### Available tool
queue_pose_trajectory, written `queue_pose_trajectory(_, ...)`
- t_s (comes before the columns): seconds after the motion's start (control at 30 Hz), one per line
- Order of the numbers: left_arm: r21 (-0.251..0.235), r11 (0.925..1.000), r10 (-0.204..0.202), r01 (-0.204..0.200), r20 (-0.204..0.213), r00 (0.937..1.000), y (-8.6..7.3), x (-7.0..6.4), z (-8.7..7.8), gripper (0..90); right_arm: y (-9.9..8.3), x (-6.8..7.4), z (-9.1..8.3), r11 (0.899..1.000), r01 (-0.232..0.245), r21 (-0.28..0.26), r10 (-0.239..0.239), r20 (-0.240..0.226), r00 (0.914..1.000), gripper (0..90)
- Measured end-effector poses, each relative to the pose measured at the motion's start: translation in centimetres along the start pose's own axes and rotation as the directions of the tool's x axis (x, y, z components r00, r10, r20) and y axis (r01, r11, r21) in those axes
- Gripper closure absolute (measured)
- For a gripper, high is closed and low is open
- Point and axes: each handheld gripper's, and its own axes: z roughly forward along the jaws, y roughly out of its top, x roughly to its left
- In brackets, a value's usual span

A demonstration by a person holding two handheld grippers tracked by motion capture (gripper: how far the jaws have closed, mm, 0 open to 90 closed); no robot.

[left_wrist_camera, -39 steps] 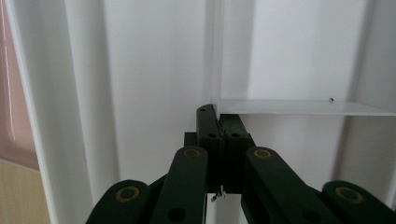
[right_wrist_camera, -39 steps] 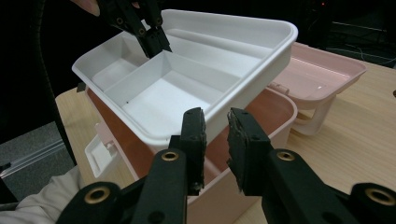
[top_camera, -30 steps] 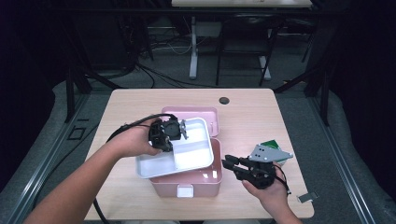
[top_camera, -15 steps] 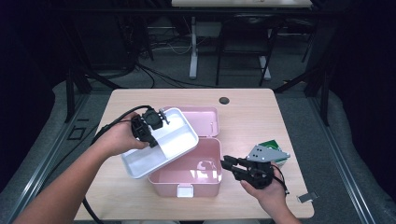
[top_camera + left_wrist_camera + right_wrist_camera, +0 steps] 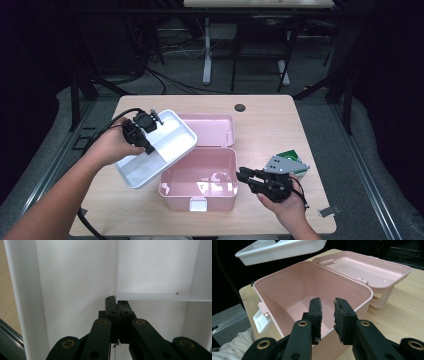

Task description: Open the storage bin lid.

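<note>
A white divided tray (image 5: 170, 145) hangs tilted over the table's left side, beside the open pink box (image 5: 200, 199). My left gripper (image 5: 150, 125) is shut on the tray's inner divider wall; in the left gripper view the jaws (image 5: 117, 300) pinch that thin wall inside the tray (image 5: 75, 277). The box (image 5: 287, 290) is empty, and its lid (image 5: 207, 131) lies back flat on the table. My right gripper (image 5: 241, 175) sits at the box's right wall with its jaws (image 5: 327, 302) a little apart over the rim, holding nothing.
A green packet (image 5: 296, 161) lies on the table by the right hand. A small grey clip (image 5: 328, 211) rests near the front right corner, and a dark round cable hole (image 5: 240, 107) is at the back. The box's white latch (image 5: 198, 204) faces the front edge.
The left gripper has lifted the white tray out of the pink box and carried it left and back. The right gripper has barely moved.
</note>
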Motion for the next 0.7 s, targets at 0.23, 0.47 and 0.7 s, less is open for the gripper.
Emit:
queue_pose_trajectory(0.23,-0.008,0.9987,-0.051,0.051,0.002,0.9987,-1.2,1.2,-0.3,89.3,0.0,0.0,0.1,1.000,0.001,0.000,-0.001,-0.001,1.0000,75.1)
queue_pose_trajectory(0.47,0.006,0.9944,-0.105,0.105,-0.004,0.9945,-3.4,2.8,-0.5,89.4,-0.1,0.1,0.1,1.000,0.001,-0.002,-0.001,0.002,1.0000,75.0)
queue_pose_trajectory(0.7,0.013,0.9889,-0.148,0.148,-0.012,0.9889,-4.9,3.9,-0.7,89.4,-0.1,0.1,0.3,1.000,0.001,0.009,-0.001,-0.003,1.0000,74.8)
